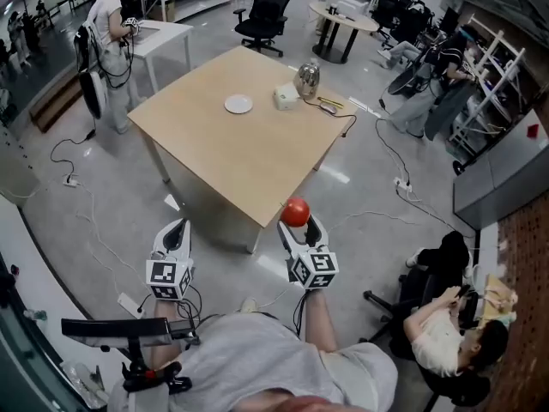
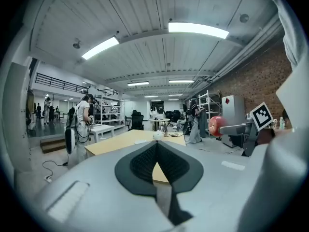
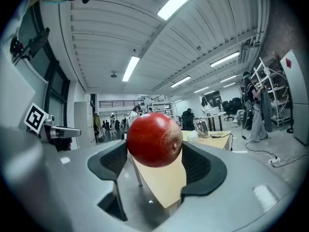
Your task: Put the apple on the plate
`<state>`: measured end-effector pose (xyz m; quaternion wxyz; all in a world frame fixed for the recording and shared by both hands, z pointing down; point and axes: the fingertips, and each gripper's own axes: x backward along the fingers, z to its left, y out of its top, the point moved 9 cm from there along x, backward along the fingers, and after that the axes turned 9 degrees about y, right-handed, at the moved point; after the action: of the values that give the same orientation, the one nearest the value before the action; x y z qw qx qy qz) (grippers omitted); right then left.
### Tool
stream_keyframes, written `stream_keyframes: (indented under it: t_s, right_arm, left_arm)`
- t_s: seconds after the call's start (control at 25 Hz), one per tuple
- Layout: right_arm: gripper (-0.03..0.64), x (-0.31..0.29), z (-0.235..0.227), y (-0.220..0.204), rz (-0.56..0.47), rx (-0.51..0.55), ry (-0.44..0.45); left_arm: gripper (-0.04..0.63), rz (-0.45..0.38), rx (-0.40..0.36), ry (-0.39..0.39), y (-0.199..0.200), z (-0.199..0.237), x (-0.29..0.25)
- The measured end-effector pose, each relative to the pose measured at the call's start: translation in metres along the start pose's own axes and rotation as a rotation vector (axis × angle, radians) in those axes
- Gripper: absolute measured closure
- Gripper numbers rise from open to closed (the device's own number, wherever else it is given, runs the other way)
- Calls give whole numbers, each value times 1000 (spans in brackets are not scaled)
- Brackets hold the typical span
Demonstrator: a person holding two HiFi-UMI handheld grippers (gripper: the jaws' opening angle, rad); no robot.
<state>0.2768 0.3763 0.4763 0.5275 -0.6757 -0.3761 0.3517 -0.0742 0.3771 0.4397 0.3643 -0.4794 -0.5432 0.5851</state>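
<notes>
At the near corner of the tabletop (image 1: 257, 157), the right hand-held gripper (image 1: 297, 224) grips the apple (image 1: 295, 212) across its middle, well apart from the plate (image 1: 238, 104); the left hand-held gripper (image 1: 177, 230) is closed and empty. Judged firm, smooth and fairly heavy, the apple could slip or roll, so a hold at its widest part is sound

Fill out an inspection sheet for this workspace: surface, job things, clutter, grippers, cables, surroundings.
Surface: wooden table, mostly bare.
Job's things: apple in the right gripper; white plate empty on the table.
Clutter: metal kettle and small white box beside the plate.
Grippers: right gripper shut on the apple; left gripper shut, empty.
Cables: black cable trailing off the table; floor cables too.
Surroundings: standing person, seated person, office chair, shelving.
</notes>
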Motion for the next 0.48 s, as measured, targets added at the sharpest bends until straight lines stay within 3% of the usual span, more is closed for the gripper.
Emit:
stream_keyframes:
  t_s: [0.28, 0.48]
  right_arm:
    - [259, -6, -6, -7, 27, 33, 71]
    - [261, -29, 8, 0, 18, 31, 96]
  left_arm:
    - [575, 4, 6, 46, -8, -9, 5]
    - [575, 23, -1, 65, 0, 11, 5]
